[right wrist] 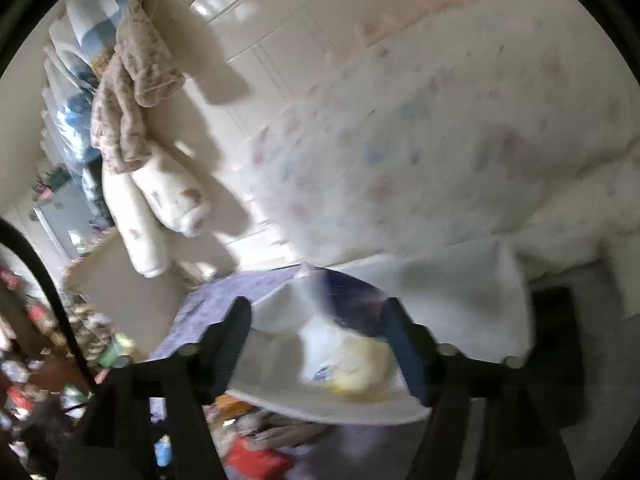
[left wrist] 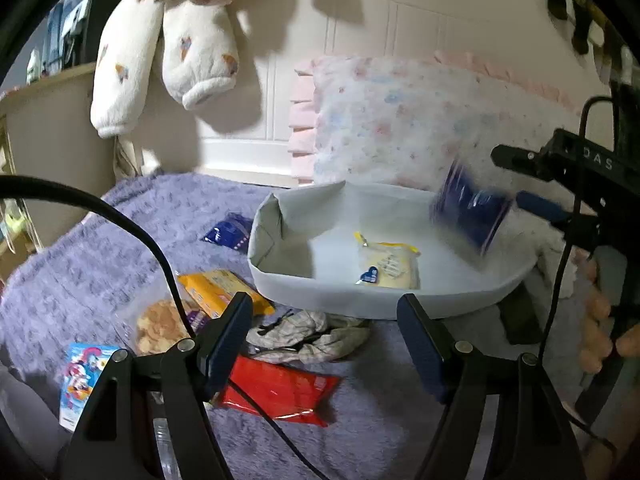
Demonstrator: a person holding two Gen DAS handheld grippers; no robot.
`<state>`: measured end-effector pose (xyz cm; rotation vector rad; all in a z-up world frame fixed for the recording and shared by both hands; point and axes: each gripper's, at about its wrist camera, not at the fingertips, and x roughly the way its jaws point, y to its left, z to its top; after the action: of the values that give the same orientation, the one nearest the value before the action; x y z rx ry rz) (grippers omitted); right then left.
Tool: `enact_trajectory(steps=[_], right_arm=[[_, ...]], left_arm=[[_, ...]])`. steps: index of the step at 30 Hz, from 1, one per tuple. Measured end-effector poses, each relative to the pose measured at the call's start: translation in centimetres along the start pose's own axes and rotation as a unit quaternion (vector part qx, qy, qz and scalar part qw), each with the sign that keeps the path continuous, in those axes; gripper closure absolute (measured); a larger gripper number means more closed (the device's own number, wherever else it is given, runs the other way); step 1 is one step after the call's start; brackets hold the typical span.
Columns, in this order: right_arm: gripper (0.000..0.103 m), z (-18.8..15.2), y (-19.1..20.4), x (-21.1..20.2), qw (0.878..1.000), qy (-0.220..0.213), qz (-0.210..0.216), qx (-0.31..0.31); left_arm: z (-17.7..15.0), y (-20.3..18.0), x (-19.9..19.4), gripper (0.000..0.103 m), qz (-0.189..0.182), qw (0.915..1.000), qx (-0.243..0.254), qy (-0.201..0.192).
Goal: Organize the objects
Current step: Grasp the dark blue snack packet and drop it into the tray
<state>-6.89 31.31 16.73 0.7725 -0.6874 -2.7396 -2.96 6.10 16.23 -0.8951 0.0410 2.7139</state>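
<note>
Floral pillow [left wrist: 404, 120] against headboard [left wrist: 360, 12]; hanging socks [left wrist: 200, 60].

A pale grey fabric bin [left wrist: 280, 276] sits on the purple blanket, a yellow packet [left wrist: 387, 265] lying flat inside. A dark blue packet [left wrist: 472, 210] — blurred, tilted — is in the air above the bin's right side.

Both left gripper [left wrist: 324, 344] and right gripper [right wrist: 320, 344] apparently hang spread, empty.

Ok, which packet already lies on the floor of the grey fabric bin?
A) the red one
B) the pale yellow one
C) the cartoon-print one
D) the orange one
B: the pale yellow packet lies inside the grey bin; the red packet and the orange packet lie on the purple blanket.
</note>
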Motion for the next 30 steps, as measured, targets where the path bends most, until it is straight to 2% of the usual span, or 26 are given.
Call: enact_trajectory(steps=[2, 4, 7, 9, 11, 14, 15, 16, 18, 20, 23, 25, 26, 28, 30], right_arm=[[0.034, 0.1, 0.5, 0.0, 1.000, 0.006, 0.024, -0.005], [0.033, 0.0, 1.2, 0.4, 0.999, 0.022, 0.045, -0.004], [0.033, -0.6, 2.9, 0.7, 0.995, 0.069, 0.064, -0.034], [0.033, -1.2, 4.1, 1.3, 0.990, 0.096, 0.084, -0.056], [0.033, -1.9, 4.6, 1.6, 0.989, 0.105, 0.088, -0.064], [0.033, -2.2, 5.1, 2.0, 0.987, 0.112, 0.087, -0.071], [0.033, -2.2, 5.2, 2.0, 0.987, 0.113, 0.087, -0.071], [0.033, -2.3, 5.3, 2.1, 0.987, 0.117, 0.087, -0.070], [0.033, -2.7, 5.7, 2.3, 0.984, 0.131, 0.091, -0.074], [0.033, -3.3, 6.4, 2.5, 0.980, 0.144, 0.099, -0.092], [0.033, -4.5, 7.4, 3.2, 0.974, 0.168, 0.101, -0.117], [0.033, -5.3, 7.9, 3.9, 0.968, 0.187, 0.106, -0.127], [0.033, -5.7, 8.1, 4.2, 0.966, 0.196, 0.108, -0.131], [0.033, -6.6, 8.6, 4.9, 0.960, 0.214, 0.112, -0.140], [0.033, -7.5, 9.2, 5.5, 0.953, 0.233, 0.117, -0.154]], left_arm=[[0.0, 0.2, 0.2, 0.031, 0.021, 0.9997, 0.006, 0.013], [-0.1, 1.0, 0.3, 0.043, 0.035, 0.9992, -0.008, 0.020], [-0.2, 3.4, -0.1, 0.044, 0.032, 0.9982, -0.046, 0.020], [-0.2, 5.3, -1.1, 0.044, 0.050, 0.9964, -0.065, 0.021], [-0.3, 8.3, -3.6, 0.044, 0.075, 0.9923, -0.098, 0.011], [-0.9, 13.2, -9.2, 0.044, 0.141, 0.9771, -0.159, 0.008], [-1.1, 15.0, -11.5, 0.041, 0.183, 0.9668, -0.178, 0.011], [-1.2, 16.0, -12.8, 0.034, 0.208, 0.9598, -0.188, 0.015], [-1.5, 17.3, -14.1, 0.027, 0.239, 0.9482, -0.208, 0.023], [-1.6, 17.1, -12.6, 0.026, 0.227, 0.9519, -0.203, 0.037], [-2.1, 14.5, -5.5, 0.026, 0.159, 0.9695, -0.164, 0.088], [-3.6, 12.7, -0.3, 0.029, 0.128, 0.9730, -0.156, 0.112], [-4.4, 12.2, 1.5, 0.031, 0.137, 0.9712, -0.152, 0.121], [-6.2, 11.4, 4.9, 0.042, 0.173, 0.9659, -0.136, 0.136], [-7.0, 10.2, 5.3, 0.041, 0.218, 0.9661, -0.086, 0.109]])
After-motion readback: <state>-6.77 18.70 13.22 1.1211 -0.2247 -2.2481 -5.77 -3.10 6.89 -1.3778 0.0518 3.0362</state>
